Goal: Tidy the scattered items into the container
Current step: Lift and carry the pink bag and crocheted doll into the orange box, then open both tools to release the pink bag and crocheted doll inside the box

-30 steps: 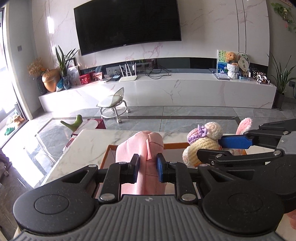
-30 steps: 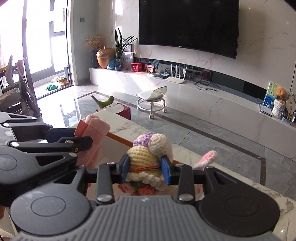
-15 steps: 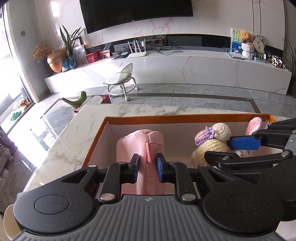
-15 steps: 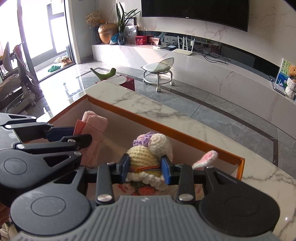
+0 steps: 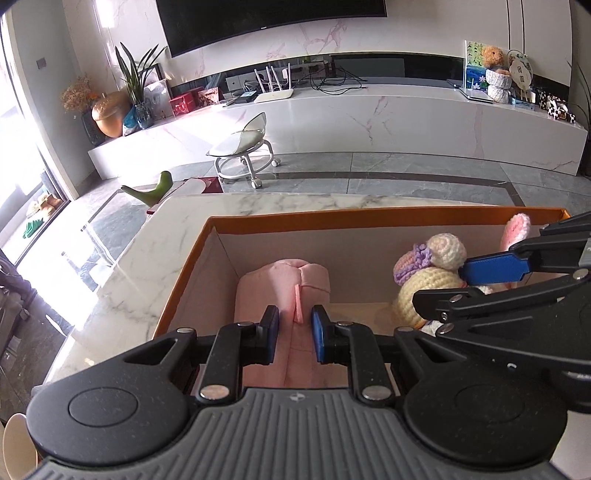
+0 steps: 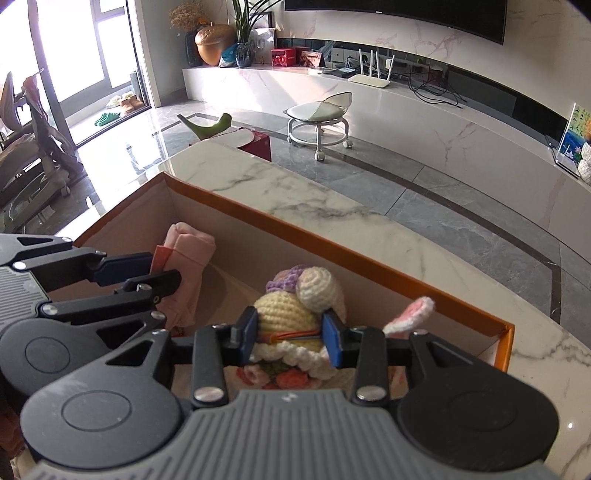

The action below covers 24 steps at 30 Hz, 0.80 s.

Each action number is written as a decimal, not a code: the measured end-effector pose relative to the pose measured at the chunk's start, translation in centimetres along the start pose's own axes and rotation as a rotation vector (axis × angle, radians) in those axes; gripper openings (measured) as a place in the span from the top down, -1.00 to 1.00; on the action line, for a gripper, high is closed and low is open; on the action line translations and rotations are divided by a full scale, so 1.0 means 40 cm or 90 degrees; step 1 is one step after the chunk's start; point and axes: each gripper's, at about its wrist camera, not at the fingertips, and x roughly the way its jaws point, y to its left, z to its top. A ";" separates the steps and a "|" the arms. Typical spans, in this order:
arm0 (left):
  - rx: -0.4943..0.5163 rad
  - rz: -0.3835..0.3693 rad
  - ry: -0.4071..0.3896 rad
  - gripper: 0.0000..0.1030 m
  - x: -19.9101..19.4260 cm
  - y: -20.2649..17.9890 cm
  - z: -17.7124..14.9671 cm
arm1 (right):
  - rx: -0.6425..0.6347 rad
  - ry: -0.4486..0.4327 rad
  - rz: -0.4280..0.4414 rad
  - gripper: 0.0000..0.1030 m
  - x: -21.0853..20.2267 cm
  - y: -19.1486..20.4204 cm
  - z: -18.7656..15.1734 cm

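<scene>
The left gripper (image 5: 294, 334) has its jaws closed narrowly on a rolled pink cloth (image 5: 284, 280), the blue pads pressing its sides below the folded top. The cloth stands roughly upright inside the orange-rimmed box (image 5: 369, 216), toward the box's left end and near the side wall. Whether its lower end touches the box floor cannot be told, since the gripper body hides it.

The right gripper (image 6: 291, 338) grips a crocheted doll (image 6: 286, 314) across its cream-yellow head, jaws set around it at a middling width with a thin orange band between the pads. The doll carries a purple crocheted tuft (image 6: 282, 280) and a white round ball (image 6: 319, 290) on top, and a frilly white collar with red and green flowers below. A pink-and-white crocheted ear (image 6: 412, 314) sticks up just beside the right pad. The doll sits within the box's walls, to the right of the cloth and apart from it.

The box rests on a white marble counter (image 6: 332, 206), its far orange rim running along the counter's veined surface. Beyond the counter are a grey tiled floor, a small wheeled stool (image 5: 243, 147) with a clear seat, a green bird-shaped figure (image 5: 151, 188), and a long white media unit (image 5: 369, 114) under a dark television screen (image 5: 273, 18). A teddy bear (image 5: 493, 59) sits on the unit's right end
</scene>
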 end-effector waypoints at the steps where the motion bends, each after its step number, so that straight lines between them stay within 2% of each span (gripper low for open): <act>1: -0.003 -0.005 0.001 0.57 0.000 0.003 0.000 | -0.002 0.003 0.005 0.20 0.003 -0.002 0.002; 6: -0.012 -0.014 -0.001 0.53 -0.003 0.010 -0.004 | -0.002 0.021 0.032 0.22 0.019 -0.008 0.004; 9: -0.013 -0.017 -0.002 0.41 -0.004 0.010 -0.004 | 0.008 0.027 0.037 0.21 0.025 -0.014 0.002; 12: -0.017 -0.017 -0.003 0.36 -0.009 0.011 -0.003 | 0.028 0.027 0.042 0.21 0.025 -0.025 0.002; 14: -0.022 -0.017 -0.006 0.28 -0.013 0.013 -0.002 | 0.040 0.025 0.046 0.21 0.020 -0.031 0.003; 18: -0.029 -0.014 -0.015 -0.04 -0.033 0.015 0.001 | 0.048 0.015 0.042 0.20 -0.001 -0.038 0.008; 20: -0.030 -0.018 -0.015 -0.07 -0.043 0.015 0.002 | 0.047 0.009 0.036 0.19 -0.017 -0.041 0.011; 24: -0.030 -0.024 -0.012 -0.07 -0.057 0.011 -0.001 | 0.053 0.012 0.025 -0.04 -0.044 -0.051 0.010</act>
